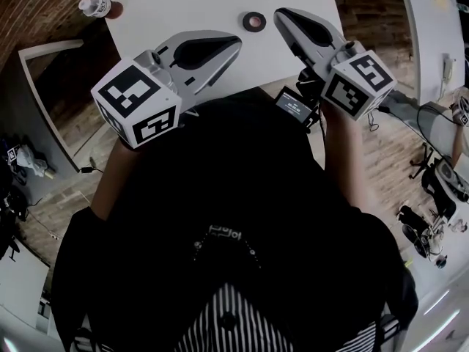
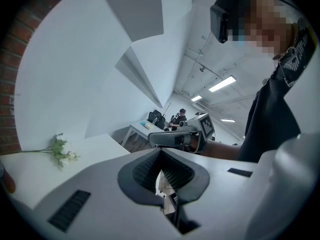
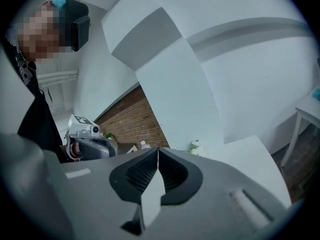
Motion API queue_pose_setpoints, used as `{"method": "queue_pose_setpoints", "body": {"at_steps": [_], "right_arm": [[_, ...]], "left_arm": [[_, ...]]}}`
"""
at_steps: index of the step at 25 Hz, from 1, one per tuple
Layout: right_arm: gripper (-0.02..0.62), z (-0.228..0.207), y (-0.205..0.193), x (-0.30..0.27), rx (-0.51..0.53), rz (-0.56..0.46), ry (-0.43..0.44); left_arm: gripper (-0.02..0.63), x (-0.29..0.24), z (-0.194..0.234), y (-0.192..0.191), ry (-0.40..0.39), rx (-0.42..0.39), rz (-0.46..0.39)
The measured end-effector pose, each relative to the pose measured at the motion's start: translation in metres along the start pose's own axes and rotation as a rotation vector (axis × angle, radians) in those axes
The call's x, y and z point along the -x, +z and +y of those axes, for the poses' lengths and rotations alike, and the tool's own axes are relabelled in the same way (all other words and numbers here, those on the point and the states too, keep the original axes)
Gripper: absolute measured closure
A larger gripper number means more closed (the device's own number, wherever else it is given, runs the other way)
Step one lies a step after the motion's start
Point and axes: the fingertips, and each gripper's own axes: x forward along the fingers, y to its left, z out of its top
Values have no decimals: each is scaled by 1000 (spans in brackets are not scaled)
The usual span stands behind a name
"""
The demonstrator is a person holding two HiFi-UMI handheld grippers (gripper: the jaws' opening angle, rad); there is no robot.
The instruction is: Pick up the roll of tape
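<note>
Now: both grippers closed and empty, tape lying free ahead

Closest to the head camera is the person's black top [image 1: 242, 196], with a striped garment [image 1: 242, 321] at the bottom edge of the view. Just beyond it, each hand holds a gripper out over the near edge of the white table [image 1: 183, 6]. Each gripper's marker cube sits at the person's end, the left cube [image 1: 138, 103] lower in the view than the right cube [image 1: 359, 84].

The left gripper [image 1: 236, 41] points up and to the right in the head view. Its own view shows the jaws drawn together at the tips with nothing between them. The right gripper [image 1: 280, 13] points up and to the left, so the two tips angle toward each other. Its jaws are also fully closed and hold nothing.

The roll of tape [image 1: 254, 21] lies flat on the table, past the tips and between them. It is just beside the right gripper's tip and touches neither gripper.

Farther off, a small bottle [image 1: 95, 6] stands at the table's far left corner. The left gripper view also shows a sprig of white flowers [image 2: 61, 151] lying on the tabletop. A brick wall [image 3: 132, 119] shows behind the table in the right gripper view.
</note>
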Motion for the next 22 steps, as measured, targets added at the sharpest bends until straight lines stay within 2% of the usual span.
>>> {"method": "queue_pose_setpoints", "body": {"at_steps": [15, 22], "right_arm": [[591, -28, -18, -9, -30, 38, 20], [564, -41, -28, -19, -60, 59, 40]], "left_arm": [[601, -14, 17, -7, 35, 46, 33], [601, -16, 30, -6, 69, 64, 35]]}}
